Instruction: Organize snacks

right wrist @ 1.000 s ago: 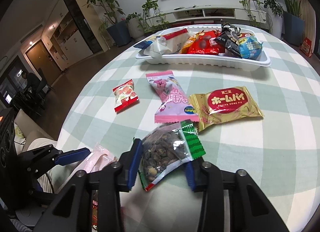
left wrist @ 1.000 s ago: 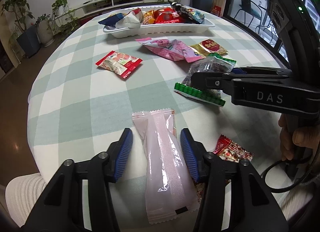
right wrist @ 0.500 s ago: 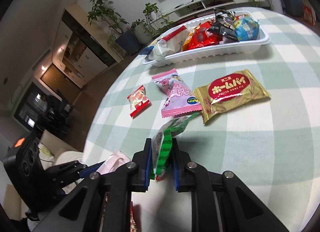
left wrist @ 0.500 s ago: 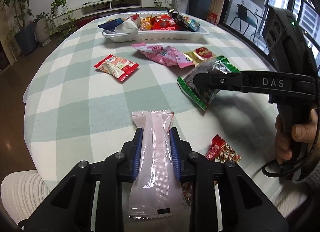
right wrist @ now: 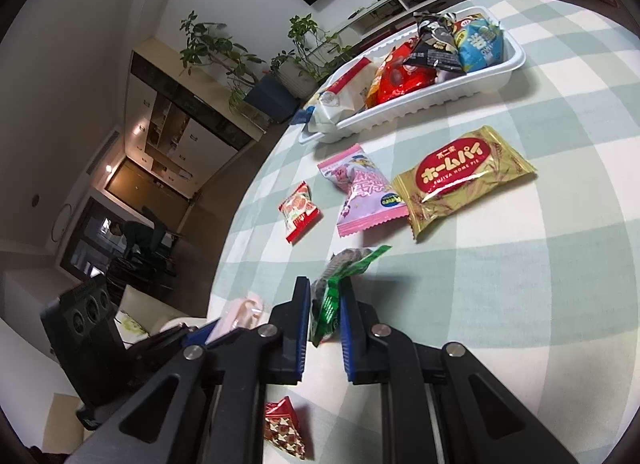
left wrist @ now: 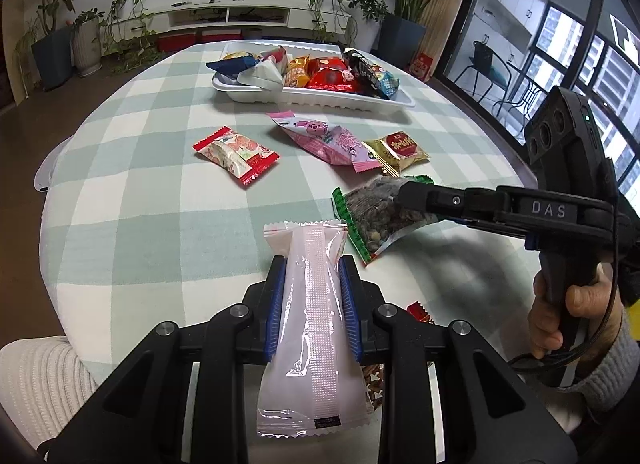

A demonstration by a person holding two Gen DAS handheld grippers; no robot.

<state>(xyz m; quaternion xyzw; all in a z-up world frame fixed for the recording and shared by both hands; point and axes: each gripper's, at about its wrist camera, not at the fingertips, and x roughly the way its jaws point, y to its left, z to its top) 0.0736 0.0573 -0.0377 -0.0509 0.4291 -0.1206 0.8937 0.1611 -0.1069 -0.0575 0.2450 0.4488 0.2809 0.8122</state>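
Note:
My left gripper (left wrist: 312, 262) is shut on a long pale pink packet (left wrist: 316, 316), held lengthwise between the blue pads just above the checked tablecloth. My right gripper (right wrist: 324, 284) is shut on a green-edged clear packet of seeds (right wrist: 350, 260), which stands on edge between the pads. In the left wrist view that seed packet (left wrist: 376, 216) hangs from the right gripper (left wrist: 404, 192) a little to the right of the pink packet. A white tray (left wrist: 320, 99) (right wrist: 444, 90) filled with several snacks stands at the far side of the table.
Loose on the cloth between the grippers and the tray lie a red-and-white packet (left wrist: 236, 152), a pink packet (left wrist: 328, 136) and a gold packet (right wrist: 460, 180). A small red packet (right wrist: 286, 428) lies near the table's front edge. A hand (left wrist: 560, 324) holds the right gripper's handle.
Both grippers closed on their packets, the left on the pink one and the right on the seeds. The right gripper rolled, tipping the seed packet on edge. The pink packet rose slightly.

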